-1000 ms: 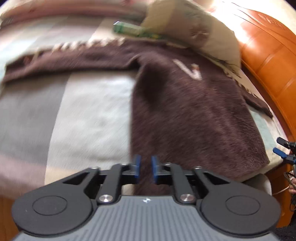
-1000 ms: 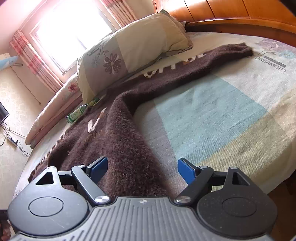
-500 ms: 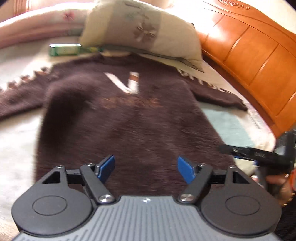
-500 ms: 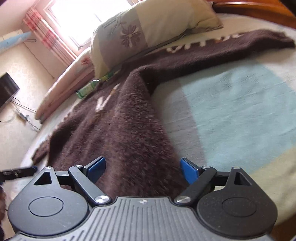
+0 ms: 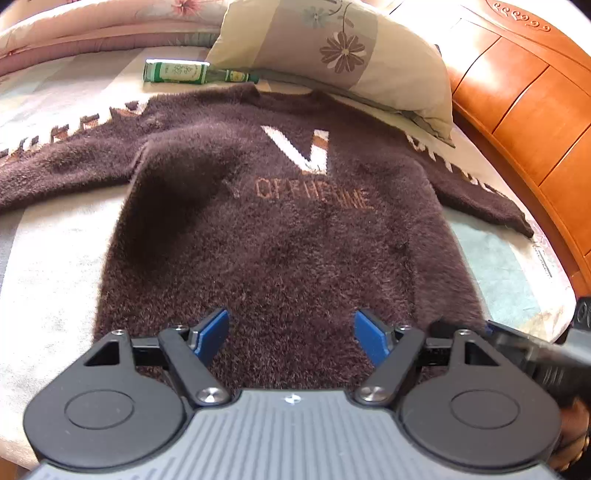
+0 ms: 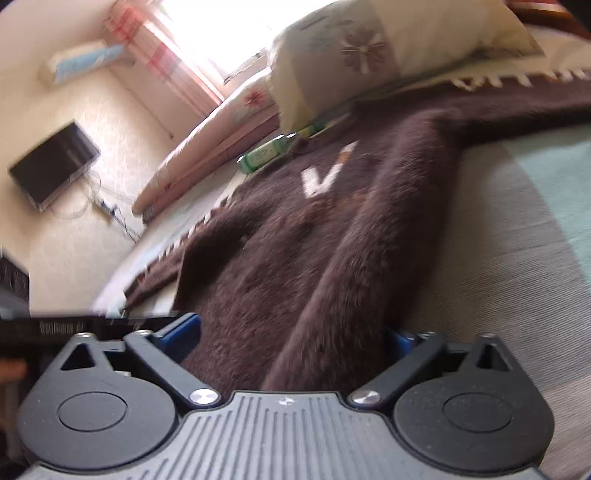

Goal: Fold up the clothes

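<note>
The brown sweater (image 5: 280,229) lies spread flat on the bed (image 5: 48,280), front side up, with a white V and a line of faint orange lettering across its chest. I see both sleeves stretched out to the sides, each with a pale patterned band along its upper edge; the one on the right of my left wrist view ends near the wooden headboard (image 5: 524,122). The hem runs along the near edge of the bed, right under my two tools.

My left gripper (image 5: 291,334) hangs over the middle of the hem, its blue pads (image 5: 212,332) standing well apart with only fuzzy knit showing between them, and nothing is pinched. My right gripper (image 6: 291,341) sits at the hem's right corner, where a ridge of the sweater (image 6: 314,240) rises between its fingers. Its jaws are opening and stand very wide; the right-hand pad (image 6: 400,339) is half hidden behind the fabric, and I see no squeeze on the cloth. That view is smeared with motion blur.

In the left wrist view, the right tool shows as a dark blurred bar at the lower right edge, with a bit of the person's hand (image 5: 574,432) beneath it.

Beyond the collar, a green glass bottle (image 5: 184,72) lies on its side on the sheet, just beside a flowered pillow (image 5: 343,55) that overlaps the sweater's shoulder. A pink quilt (image 5: 110,26) is rolled along the far side. Through the right wrist view I also see a bright window with striped curtains (image 6: 173,70) and a dark screen (image 6: 55,162) on the wall.
</note>
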Tool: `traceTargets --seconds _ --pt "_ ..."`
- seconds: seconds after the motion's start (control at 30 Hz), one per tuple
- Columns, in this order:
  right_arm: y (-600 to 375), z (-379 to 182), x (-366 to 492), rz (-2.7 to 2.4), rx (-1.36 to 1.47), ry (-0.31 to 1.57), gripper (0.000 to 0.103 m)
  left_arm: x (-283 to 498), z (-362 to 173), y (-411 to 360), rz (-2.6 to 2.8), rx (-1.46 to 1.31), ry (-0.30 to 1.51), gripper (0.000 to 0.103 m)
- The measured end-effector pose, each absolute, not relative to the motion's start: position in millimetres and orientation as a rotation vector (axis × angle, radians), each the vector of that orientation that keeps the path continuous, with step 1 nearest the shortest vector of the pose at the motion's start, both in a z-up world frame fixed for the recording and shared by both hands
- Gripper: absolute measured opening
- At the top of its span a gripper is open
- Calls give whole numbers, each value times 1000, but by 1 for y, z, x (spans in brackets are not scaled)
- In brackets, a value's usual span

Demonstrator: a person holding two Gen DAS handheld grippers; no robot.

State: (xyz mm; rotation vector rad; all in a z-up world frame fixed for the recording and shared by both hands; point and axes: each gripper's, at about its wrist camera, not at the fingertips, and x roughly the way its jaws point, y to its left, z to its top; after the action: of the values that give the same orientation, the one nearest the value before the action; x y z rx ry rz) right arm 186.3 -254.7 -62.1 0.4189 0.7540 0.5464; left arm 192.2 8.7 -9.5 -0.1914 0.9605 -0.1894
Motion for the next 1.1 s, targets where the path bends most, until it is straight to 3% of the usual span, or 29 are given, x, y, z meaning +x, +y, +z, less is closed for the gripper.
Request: traceTargets --seconds 0.27,0.5,0.6,0.77,1.1 --pt "-284 -56 160 583 523 783 102 202 -13 -7 -276 -212 971 76" --pt "-267 -50 142 650 474 738 102 237 13 -73 -586 -250 942 76" --pt "-264 -53 141 649 461 748 103 256 19 -107 -783 -305 950 83" --pt "-275 -52 138 649 478 749 102 279 -12 -153 -872 -235 1091 83" --pt "-340 -74 151 589 666 753 101 288 -50 -98 -733 -374 1110 82"
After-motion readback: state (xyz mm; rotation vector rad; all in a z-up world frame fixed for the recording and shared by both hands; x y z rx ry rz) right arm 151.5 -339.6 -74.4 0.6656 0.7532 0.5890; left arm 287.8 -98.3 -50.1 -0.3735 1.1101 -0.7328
